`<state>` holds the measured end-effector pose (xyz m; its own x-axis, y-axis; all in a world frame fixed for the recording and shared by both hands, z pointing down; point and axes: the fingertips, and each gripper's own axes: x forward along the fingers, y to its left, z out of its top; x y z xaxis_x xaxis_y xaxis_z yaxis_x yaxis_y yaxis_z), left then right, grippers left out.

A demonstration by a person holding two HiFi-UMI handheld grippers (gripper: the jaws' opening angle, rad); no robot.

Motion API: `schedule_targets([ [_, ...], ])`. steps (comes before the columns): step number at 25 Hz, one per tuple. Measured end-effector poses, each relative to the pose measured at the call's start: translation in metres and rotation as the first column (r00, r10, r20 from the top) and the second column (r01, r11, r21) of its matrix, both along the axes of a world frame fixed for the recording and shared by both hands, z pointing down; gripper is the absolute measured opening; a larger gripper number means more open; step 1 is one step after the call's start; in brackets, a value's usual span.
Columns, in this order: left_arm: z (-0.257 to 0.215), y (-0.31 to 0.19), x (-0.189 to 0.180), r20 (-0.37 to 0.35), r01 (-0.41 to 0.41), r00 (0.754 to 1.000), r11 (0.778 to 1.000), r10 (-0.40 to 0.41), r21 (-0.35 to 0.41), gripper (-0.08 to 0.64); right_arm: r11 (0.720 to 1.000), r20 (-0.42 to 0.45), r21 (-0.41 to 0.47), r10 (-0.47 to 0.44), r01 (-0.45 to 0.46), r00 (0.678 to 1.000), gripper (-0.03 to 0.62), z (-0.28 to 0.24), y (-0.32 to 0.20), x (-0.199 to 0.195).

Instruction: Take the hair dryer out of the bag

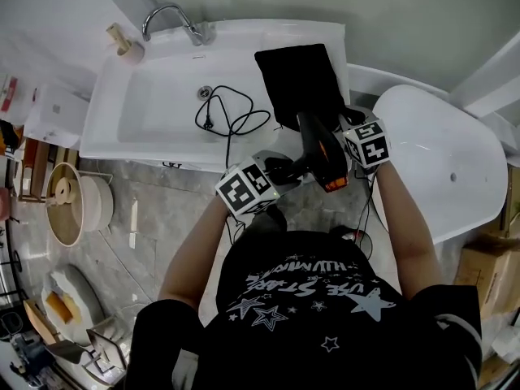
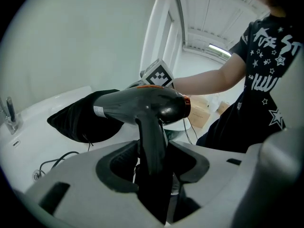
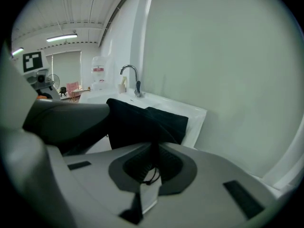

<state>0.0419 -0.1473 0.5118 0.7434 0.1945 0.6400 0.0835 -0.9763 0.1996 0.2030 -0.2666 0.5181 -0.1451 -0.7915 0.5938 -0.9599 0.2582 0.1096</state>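
Note:
The black hair dryer [image 1: 318, 149] with an orange ring at its rear hangs over the sink's front right corner. My left gripper [image 2: 152, 167] is shut on its handle, and the barrel [image 2: 137, 106] lies crosswise above the jaws. The barrel's nose sits at the mouth of the black bag [image 1: 299, 80], which lies on the right side of the sink. I cannot tell whether the nose is still inside. My right gripper [image 3: 152, 163] is shut on the near edge of the bag [image 3: 142, 120]. The dryer's cord [image 1: 231, 119] coils in the basin.
The white sink [image 1: 138, 112] has a faucet [image 1: 175, 19] at the back and a small cup [image 1: 126, 47] at its left corner. A white tub [image 1: 443, 165] stands to the right. Bowls and clutter sit on the floor at the left [image 1: 69, 205].

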Motion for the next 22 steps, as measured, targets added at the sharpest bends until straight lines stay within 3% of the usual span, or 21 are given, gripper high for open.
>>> schedule_targets([
  [5, -0.007, 0.018, -0.006, -0.029, 0.017, 0.999, 1.0, -0.017, -0.014, 0.207, 1.0, -0.002, 0.005, -0.009, 0.009, 1.0, 0.015, 0.004, -0.005, 0.0],
  [12, -0.015, 0.034, -0.015, -0.098, 0.132, 0.986, 0.99, -0.137, -0.055, 0.207, 1.0, 0.044, -0.004, 0.022, -0.022, 0.999, 0.017, 0.011, 0.004, 0.001],
  [17, -0.029, 0.063, -0.024, -0.159, 0.229, 0.957, 0.969, -0.242, -0.096, 0.207, 0.999, 0.006, 0.009, 0.032, -0.032, 0.999, 0.026, 0.004, 0.036, 0.001],
  [22, -0.036, 0.072, -0.033, -0.202, 0.316, 0.92, 0.941, -0.336, -0.123, 0.207, 1.0, -0.012, 0.018, 0.019, -0.019, 1.0, 0.082, 0.003, 0.055, -0.008],
])
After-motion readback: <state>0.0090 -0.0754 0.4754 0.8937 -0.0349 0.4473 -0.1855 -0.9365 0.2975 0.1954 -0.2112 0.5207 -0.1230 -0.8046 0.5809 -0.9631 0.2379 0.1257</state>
